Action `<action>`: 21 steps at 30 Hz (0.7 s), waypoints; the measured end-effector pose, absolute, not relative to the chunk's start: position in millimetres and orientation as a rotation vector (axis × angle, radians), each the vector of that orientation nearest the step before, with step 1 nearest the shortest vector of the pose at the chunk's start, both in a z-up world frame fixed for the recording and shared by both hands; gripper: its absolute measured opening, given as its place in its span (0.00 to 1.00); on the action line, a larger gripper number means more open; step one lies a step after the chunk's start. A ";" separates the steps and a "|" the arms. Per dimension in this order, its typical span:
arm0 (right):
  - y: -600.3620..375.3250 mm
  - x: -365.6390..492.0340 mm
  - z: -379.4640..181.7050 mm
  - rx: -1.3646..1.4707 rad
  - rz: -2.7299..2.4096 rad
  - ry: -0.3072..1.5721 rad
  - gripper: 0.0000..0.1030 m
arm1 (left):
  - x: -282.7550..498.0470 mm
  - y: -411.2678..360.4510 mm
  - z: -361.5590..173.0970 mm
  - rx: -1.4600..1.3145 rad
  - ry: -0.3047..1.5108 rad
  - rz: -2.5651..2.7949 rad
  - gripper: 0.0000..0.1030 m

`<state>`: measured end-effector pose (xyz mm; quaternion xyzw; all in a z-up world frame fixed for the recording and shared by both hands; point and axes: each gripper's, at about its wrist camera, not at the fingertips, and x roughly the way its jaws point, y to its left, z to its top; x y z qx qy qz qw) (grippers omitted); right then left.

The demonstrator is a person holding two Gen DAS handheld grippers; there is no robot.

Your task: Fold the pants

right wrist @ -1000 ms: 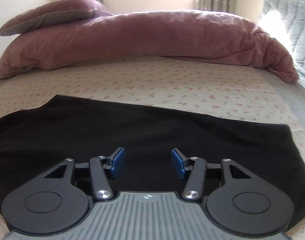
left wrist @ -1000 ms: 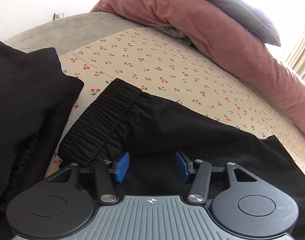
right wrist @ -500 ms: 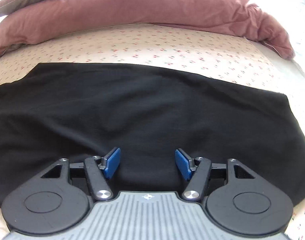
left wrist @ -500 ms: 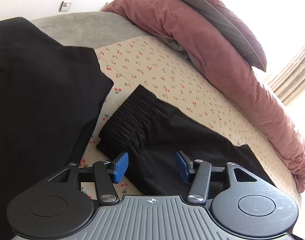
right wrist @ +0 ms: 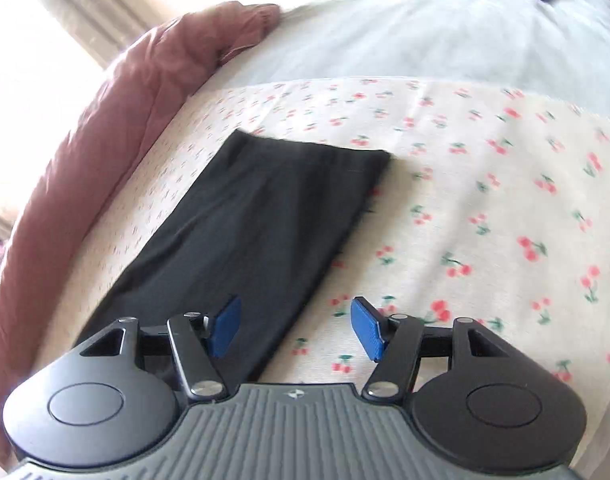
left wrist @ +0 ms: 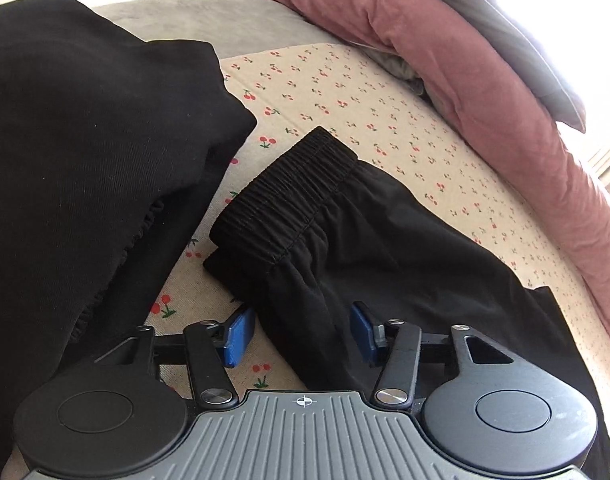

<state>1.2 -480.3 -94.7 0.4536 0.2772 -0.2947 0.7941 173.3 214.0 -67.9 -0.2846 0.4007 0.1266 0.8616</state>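
Black pants [left wrist: 377,248] lie flat, folded lengthwise, on the cherry-print sheet [left wrist: 345,96]. Their elastic waistband [left wrist: 289,196] shows in the left wrist view. My left gripper [left wrist: 301,334] is open and empty, low over the near edge of the pants just below the waistband. In the right wrist view the leg end [right wrist: 265,216] of the pants runs away from me to its hem. My right gripper [right wrist: 293,326] is open and empty, over the right edge of the leg.
A pile of other black clothes [left wrist: 85,152] lies close on the left of the waistband. A pink duvet [left wrist: 485,92] with a grey pillow [left wrist: 517,40] runs along the far side of the bed. A pale blue blanket [right wrist: 425,32] lies beyond the hem.
My left gripper has pulled back toward the near edge of the pants below the waistband. My right gripper has swung right toward the leg end; its view now runs along the leg.
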 end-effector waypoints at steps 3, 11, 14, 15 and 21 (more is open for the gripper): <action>-494.4 -1.3 -104.5 1.081 -0.629 0.542 0.53 | 177.0 214.2 -68.3 -0.616 0.826 0.302 0.33; -523.1 39.9 -116.5 1.040 -0.665 0.509 0.11 | 178.2 215.2 -65.3 -0.694 0.773 0.320 0.07; -528.0 47.9 -111.9 1.014 -0.665 0.510 0.01 | 179.7 213.0 -54.8 -0.690 0.745 0.323 0.05; -528.7 47.2 -107.4 1.008 -0.646 0.482 0.00 | 179.3 213.1 -50.3 -0.693 0.732 0.325 0.04; -519.0 52.6 -53.4 0.909 -0.575 0.310 0.00 | 183.5 202.2 -6.9 -0.643 0.637 0.326 0.02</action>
